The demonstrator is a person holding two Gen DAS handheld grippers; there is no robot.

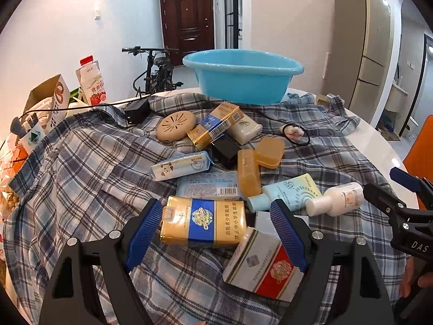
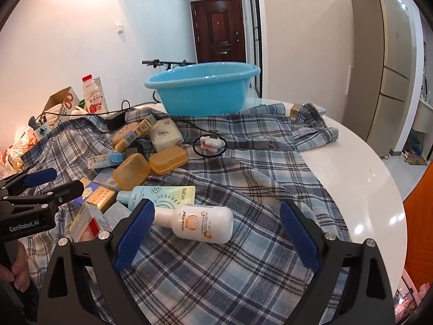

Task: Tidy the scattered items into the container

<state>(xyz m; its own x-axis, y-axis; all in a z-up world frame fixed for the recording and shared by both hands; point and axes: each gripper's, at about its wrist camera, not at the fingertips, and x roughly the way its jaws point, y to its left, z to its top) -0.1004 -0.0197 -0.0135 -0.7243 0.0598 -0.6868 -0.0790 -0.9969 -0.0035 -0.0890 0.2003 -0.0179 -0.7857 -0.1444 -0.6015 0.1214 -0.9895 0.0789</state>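
I had both grippers over the plaid cloth on the round white table, neither holding anything. The left gripper stood wide, its ribbed blue pads either side of a glossy gold-and-blue cigarette pack without pressing it; a white-and-red pack lay at its 5 o'clock. The right gripper was equally wide, a smooth white plastic bottle lying on its side between the fingers, just clear of the pads. I counted one blue plastic basin, round-rimmed, at 12 o'clock at the far edge of the cloth. Between it and the grippers: two translucent amber boxes with rounded corners, one pale blue sunscreen tube, a third, gold-and-blue pack, one tan vented oval disc, one soft white tissue packet and one black hair tie.
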